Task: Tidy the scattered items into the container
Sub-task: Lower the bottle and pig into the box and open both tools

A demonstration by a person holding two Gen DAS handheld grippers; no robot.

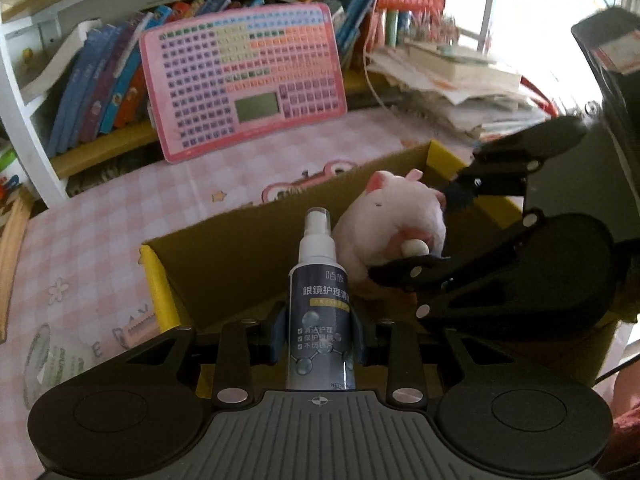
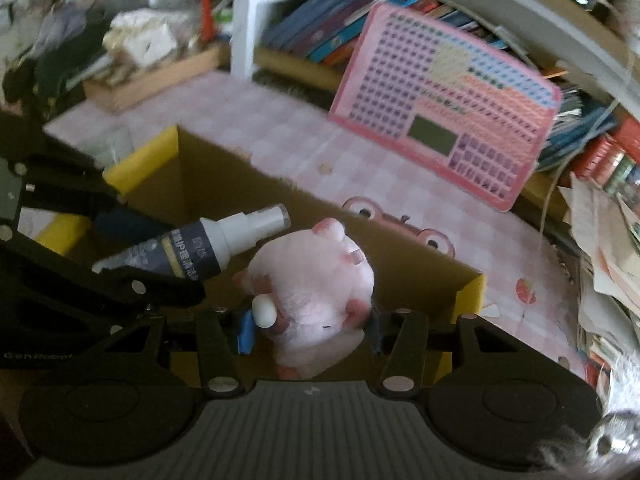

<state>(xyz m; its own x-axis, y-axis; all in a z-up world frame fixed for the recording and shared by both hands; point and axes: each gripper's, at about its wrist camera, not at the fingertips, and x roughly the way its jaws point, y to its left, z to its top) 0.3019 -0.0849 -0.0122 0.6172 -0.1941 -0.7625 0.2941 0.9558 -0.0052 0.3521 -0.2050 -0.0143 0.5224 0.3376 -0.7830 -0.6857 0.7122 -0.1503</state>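
Both grippers hold items over the cardboard box [image 1: 240, 248].
The left gripper [image 1: 319, 340] clamps a spray bottle [image 1: 319, 304]; beside it, the right gripper [image 2: 310, 328] grips a pink plush pig [image 2: 316, 280].

Your left tool [image 1: 320, 332] is matte black, with a grey ribbed plate between two round discs, silver screws at the linkage joints and blue finger pads [image 1: 277, 334]. Your right tool [image 2: 310, 330] matches it; faint pale lettering marks the black body at left.
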